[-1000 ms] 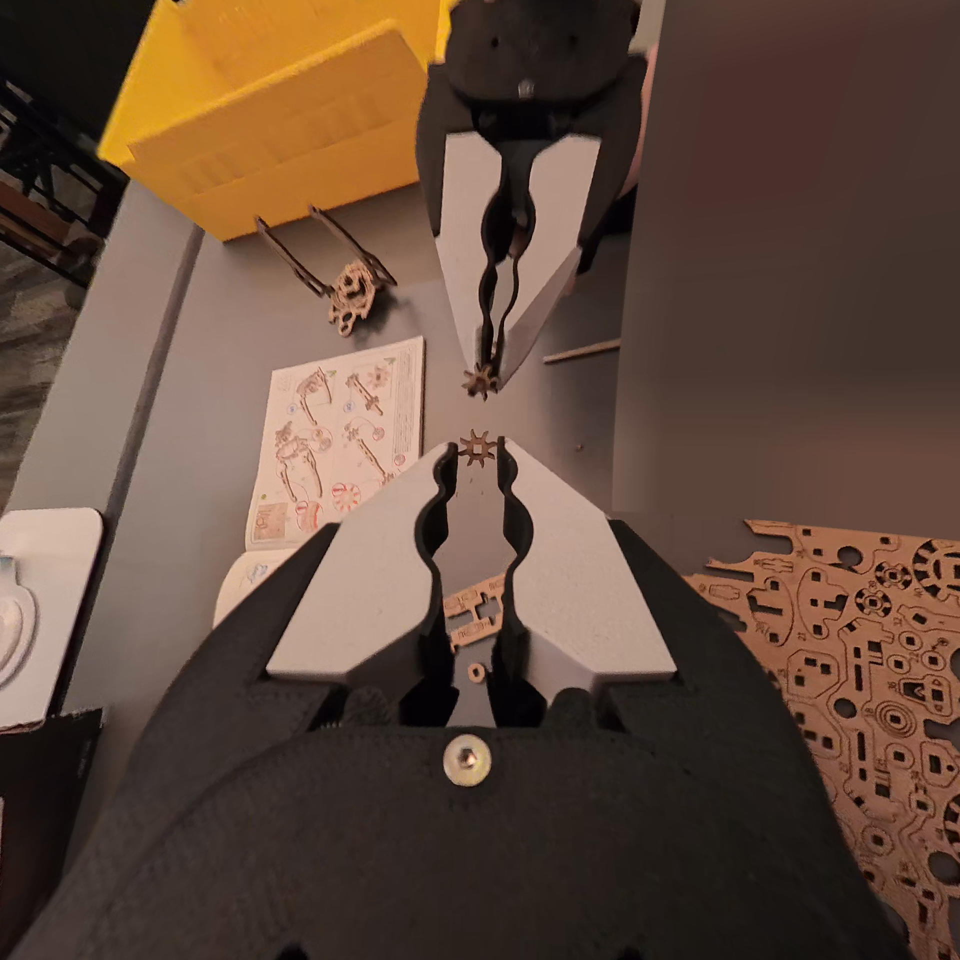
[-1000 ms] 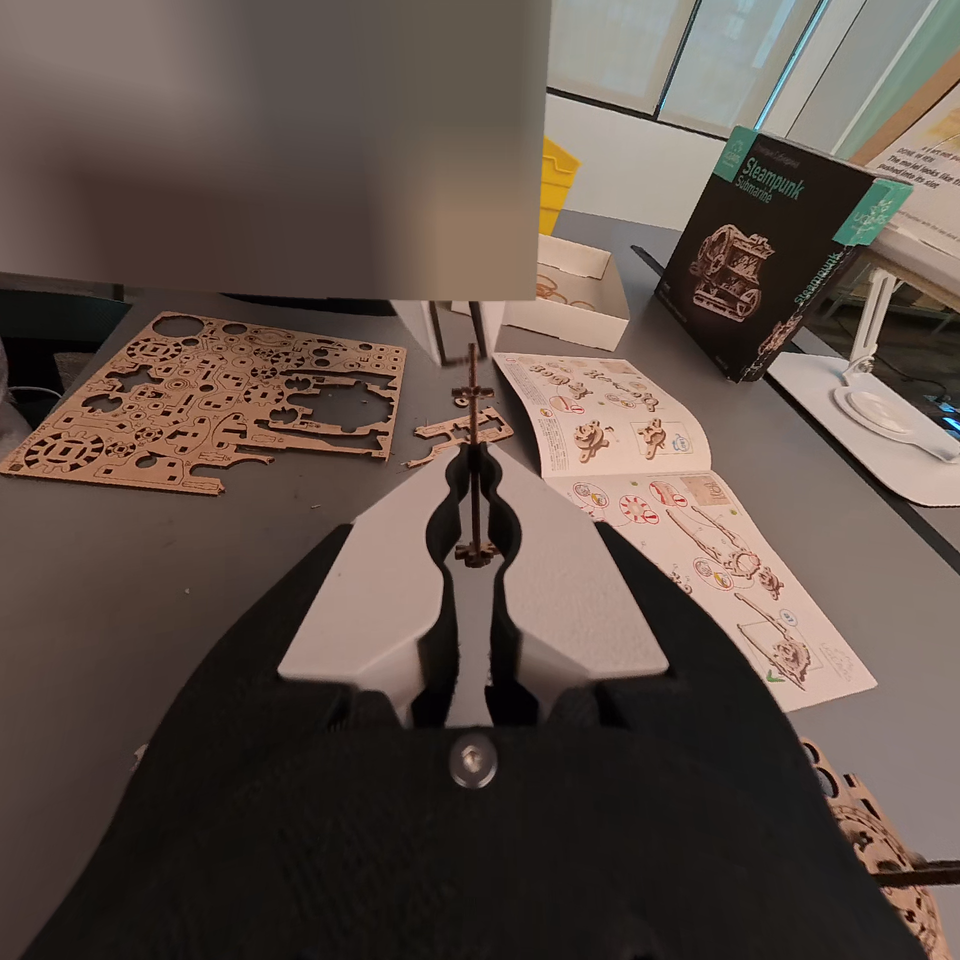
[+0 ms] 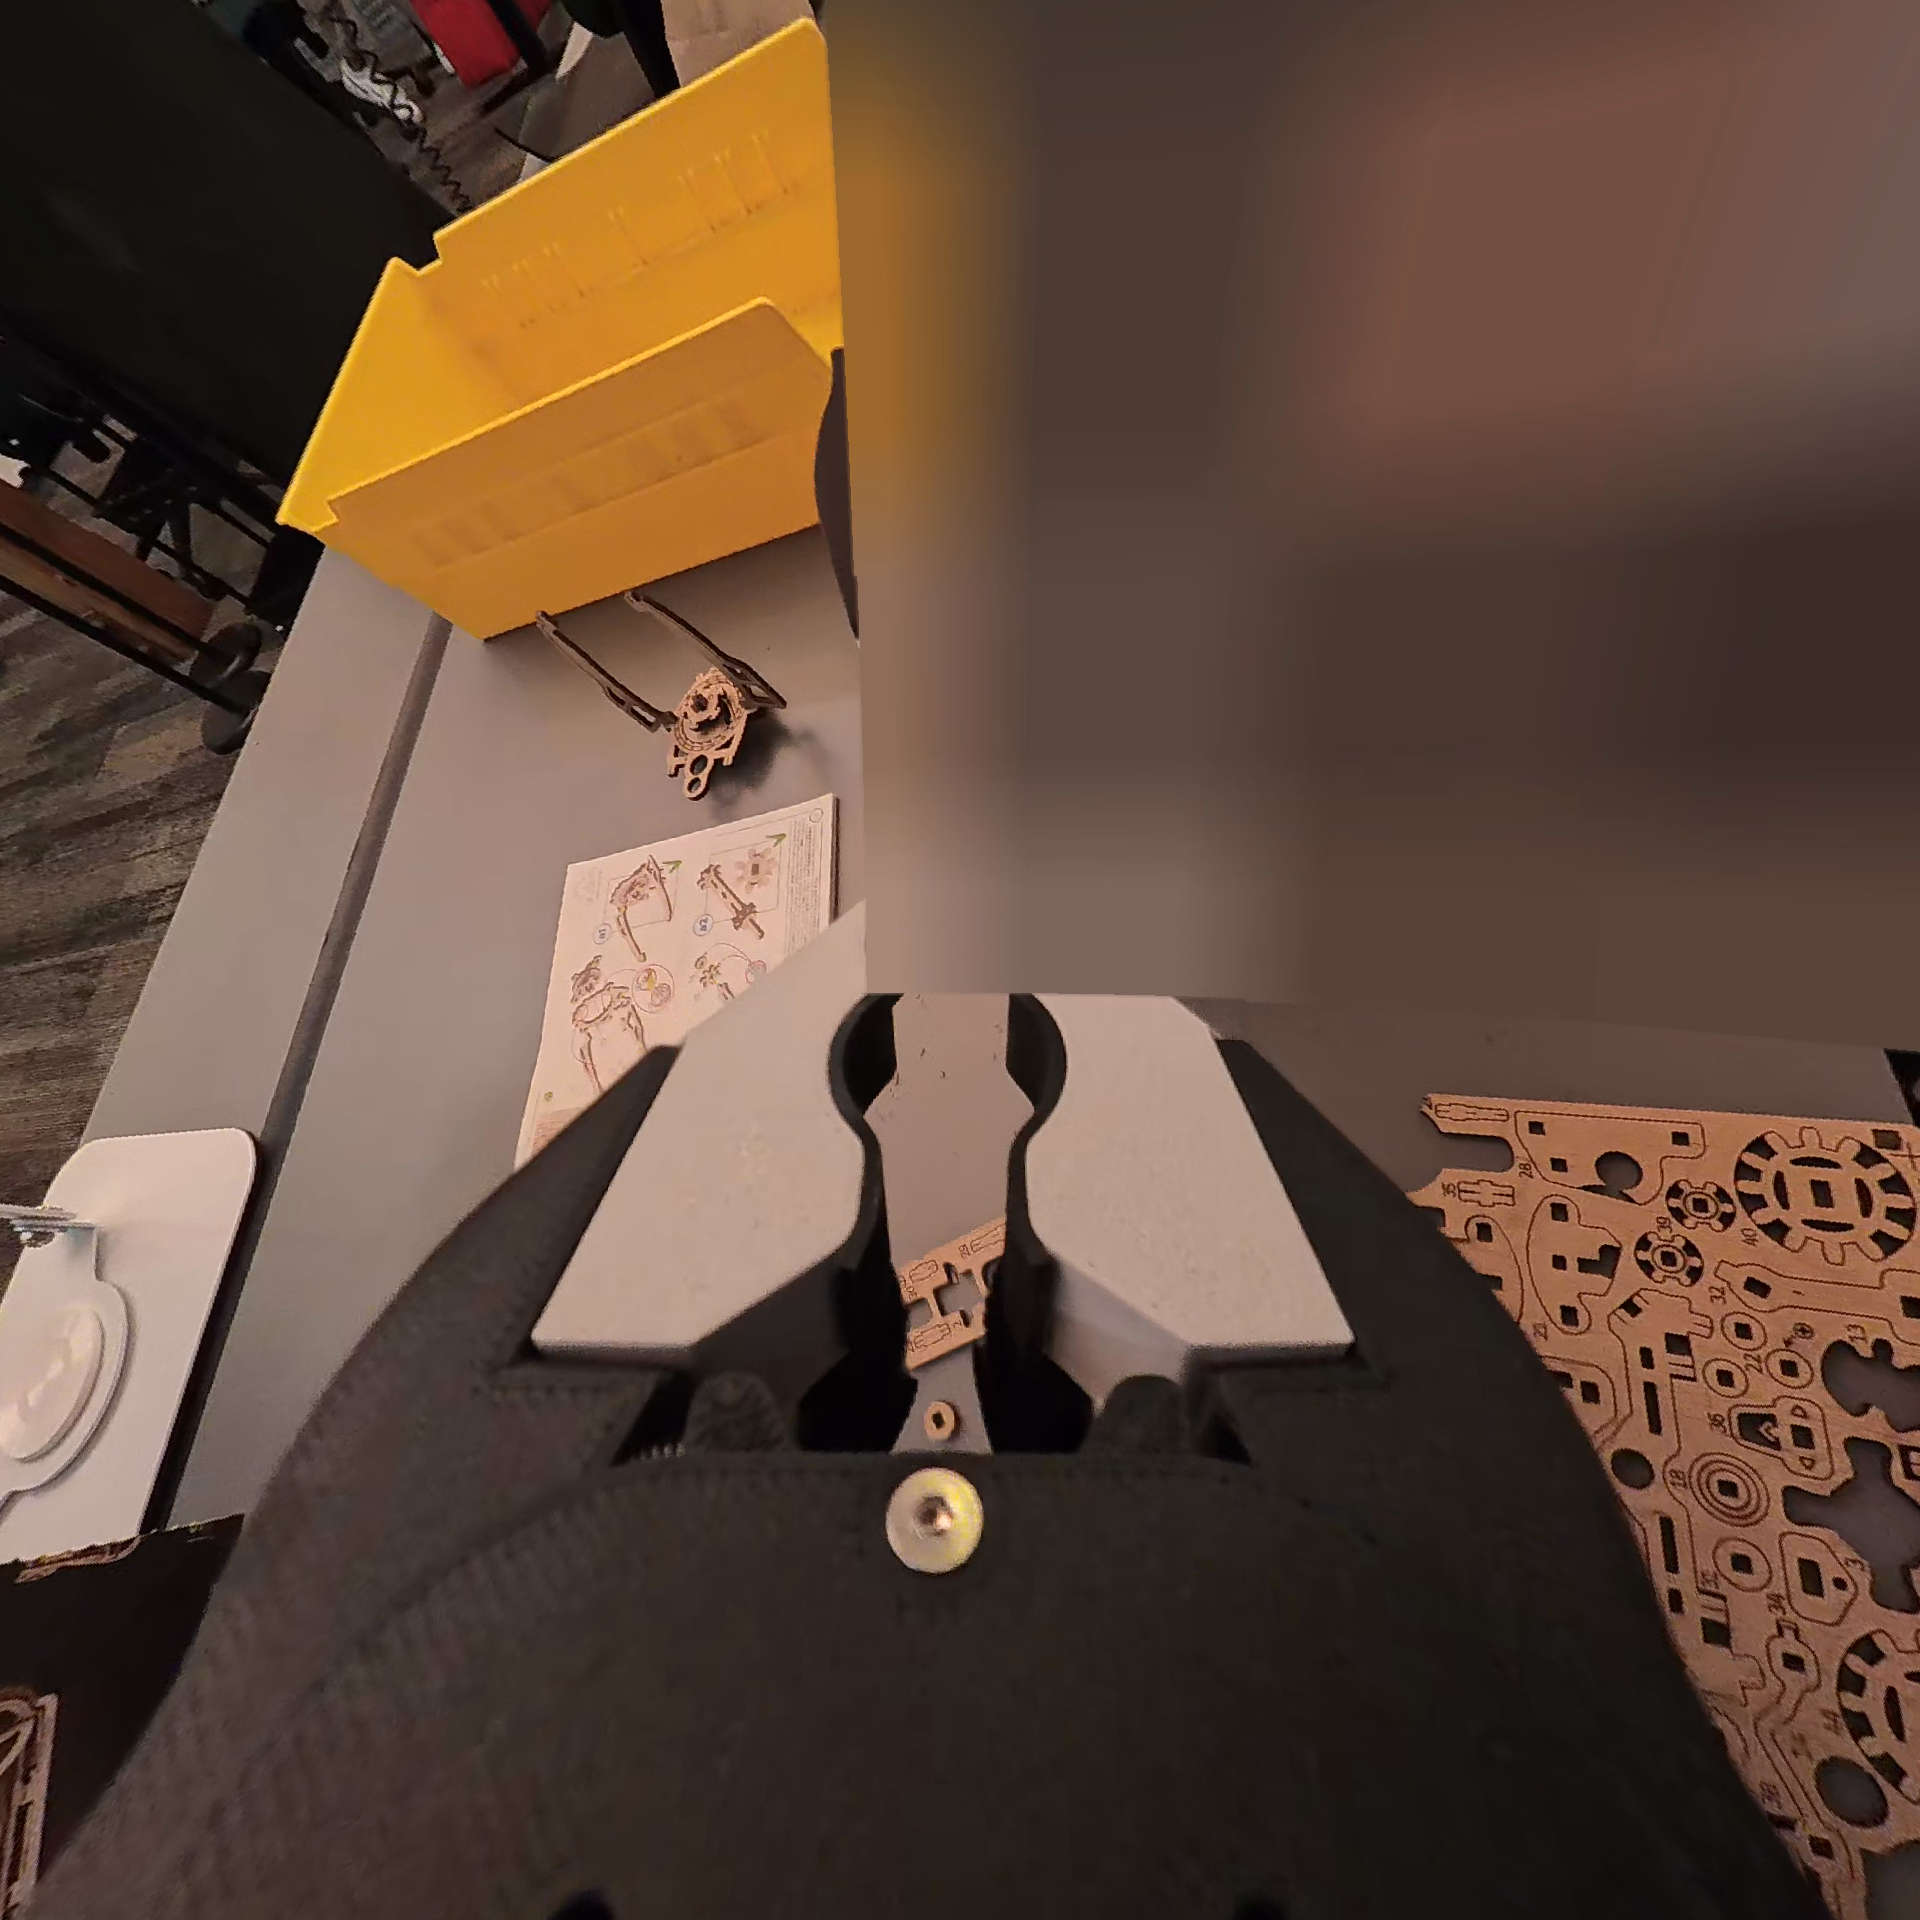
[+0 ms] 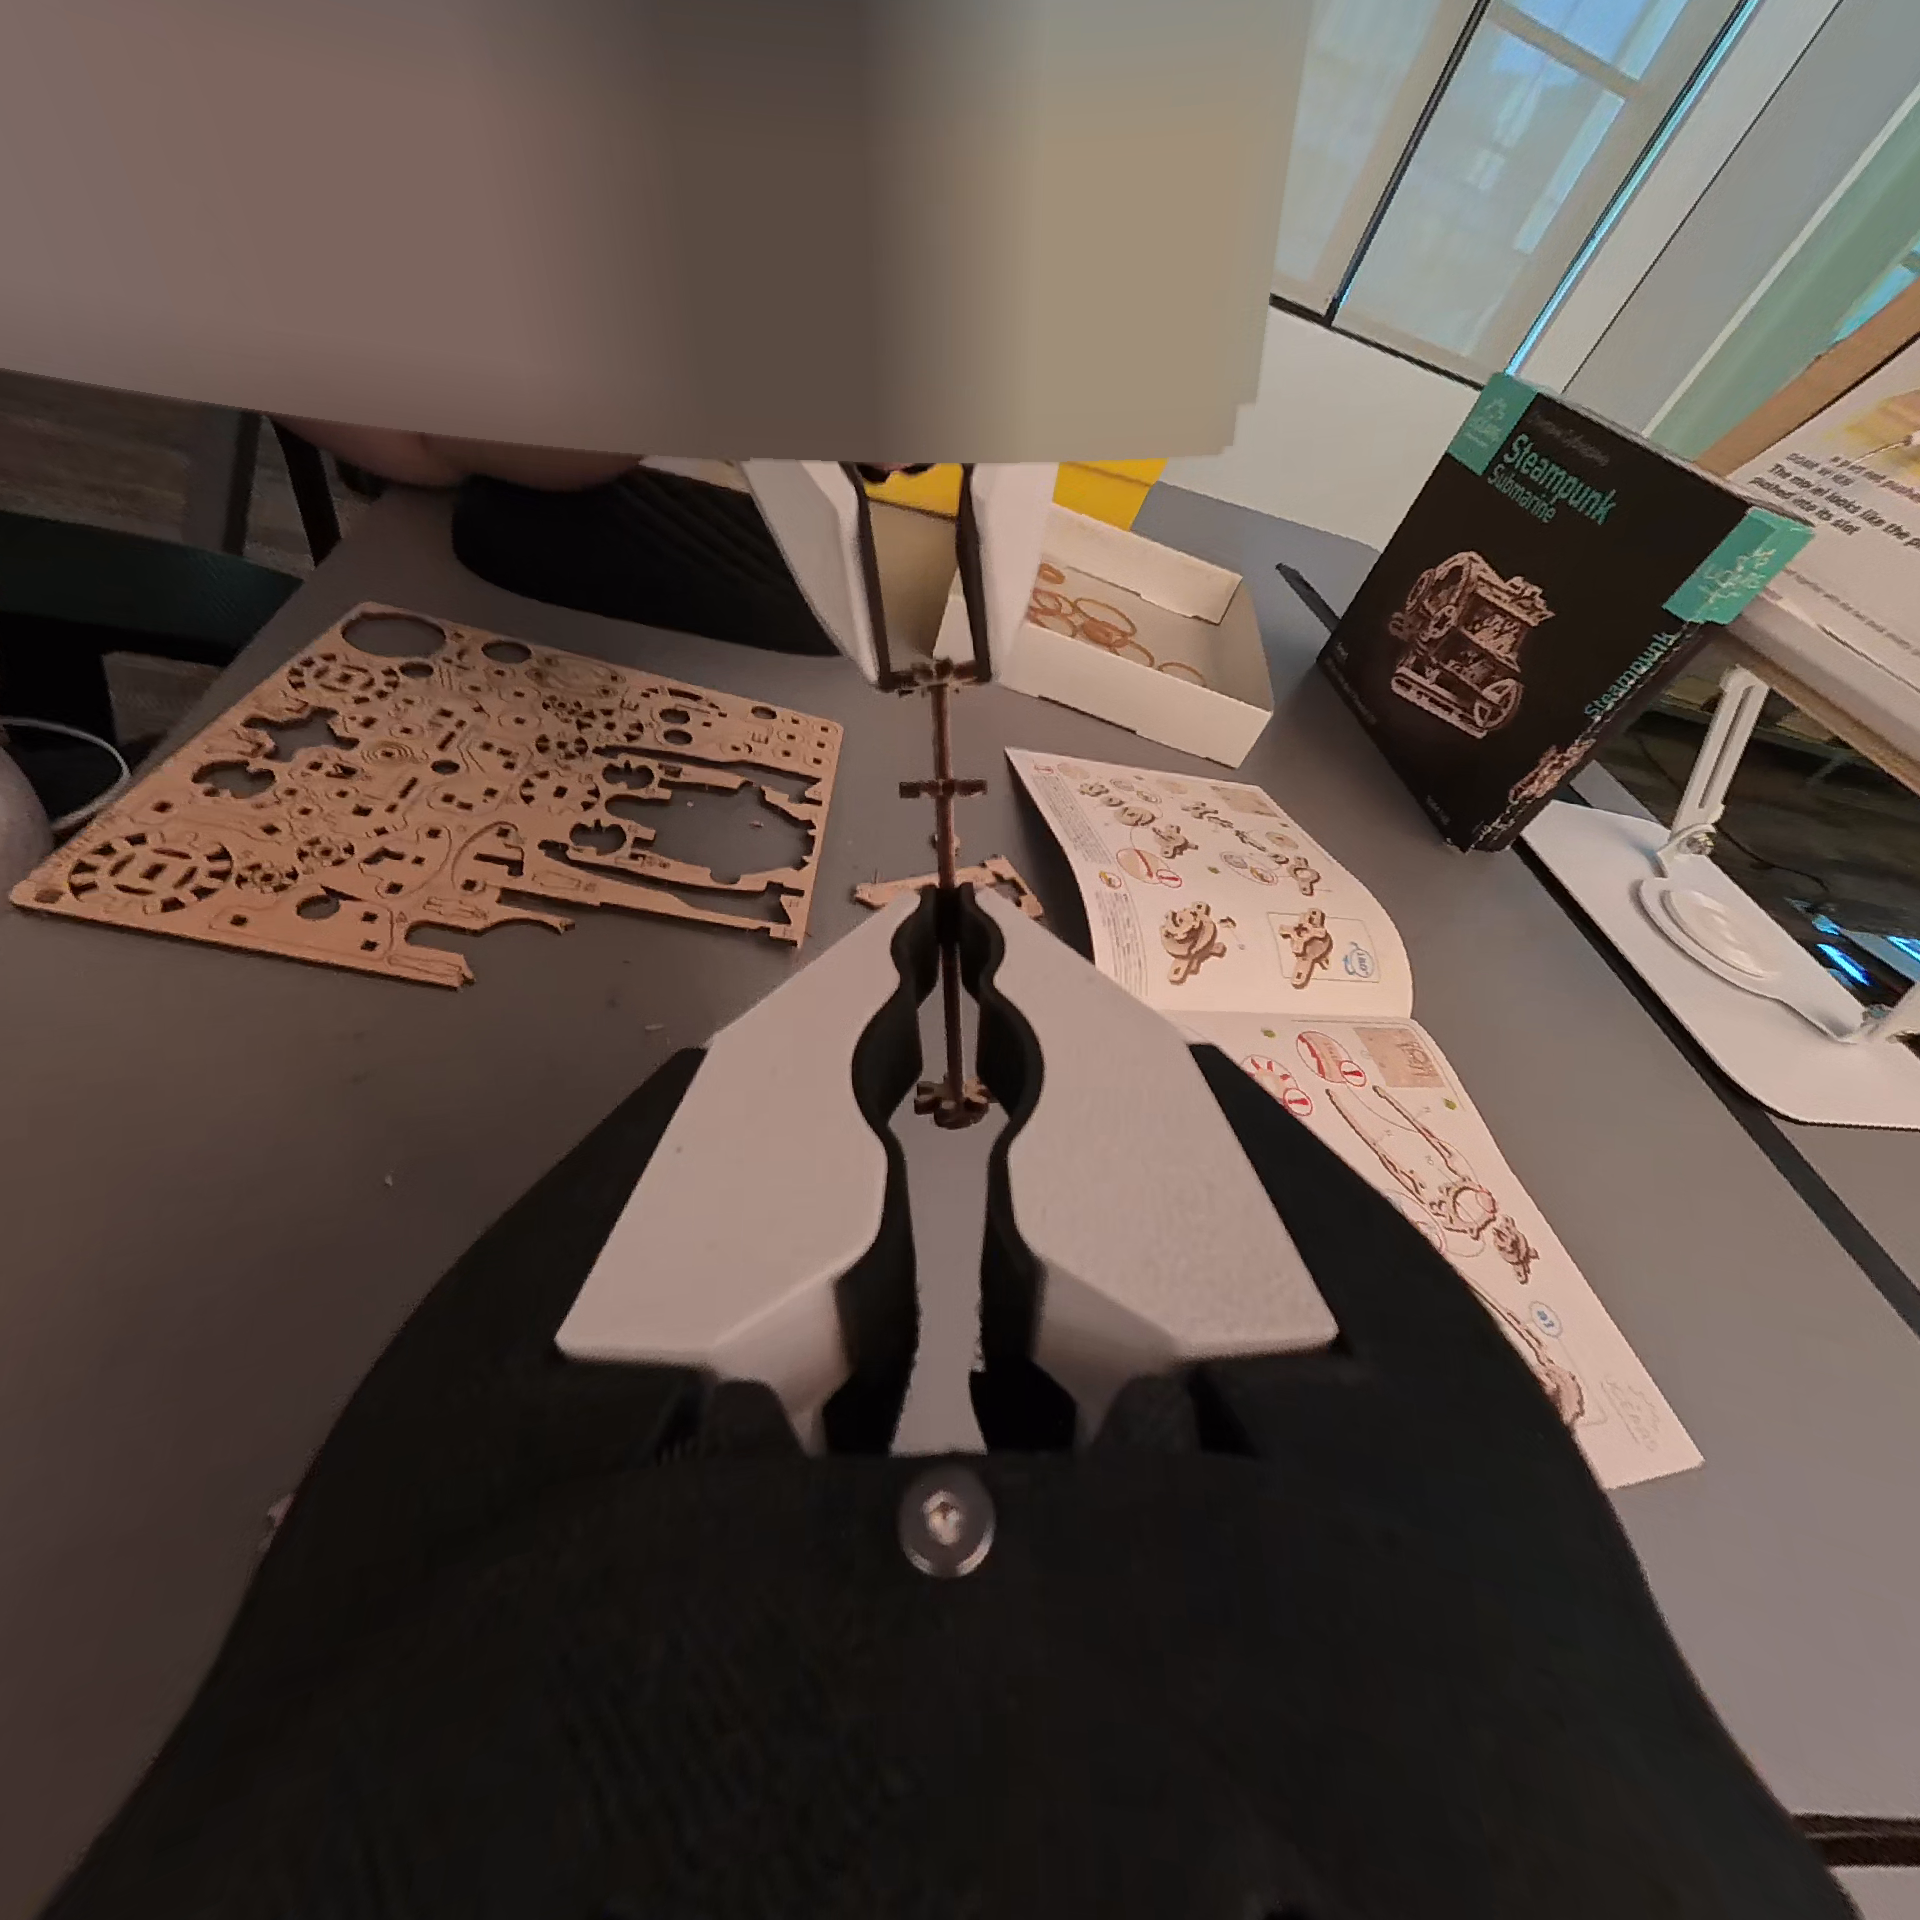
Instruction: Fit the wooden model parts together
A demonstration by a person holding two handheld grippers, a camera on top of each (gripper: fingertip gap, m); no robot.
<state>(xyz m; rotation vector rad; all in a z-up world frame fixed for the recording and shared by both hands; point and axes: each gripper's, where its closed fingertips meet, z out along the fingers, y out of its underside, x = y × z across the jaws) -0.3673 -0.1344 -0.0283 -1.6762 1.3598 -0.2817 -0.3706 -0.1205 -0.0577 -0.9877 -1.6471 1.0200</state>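
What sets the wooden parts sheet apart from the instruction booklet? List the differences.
The wooden parts sheet is tan and full of cut-out holes; the instruction booklet is white printed paper. The sheet lies flat; the booklet lies open, pages bowed upward. In the right wrist view the sheet sits left of the right gripper, the booklet right. Both rest on the grey table.

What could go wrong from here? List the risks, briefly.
1. The axle is thin and sticks out far beyond the right gripper, so it may bend or snap if pushed off-line.
2. The small gear is pinched only at the tips of the left gripper, so it may slip or twist instead of seating.
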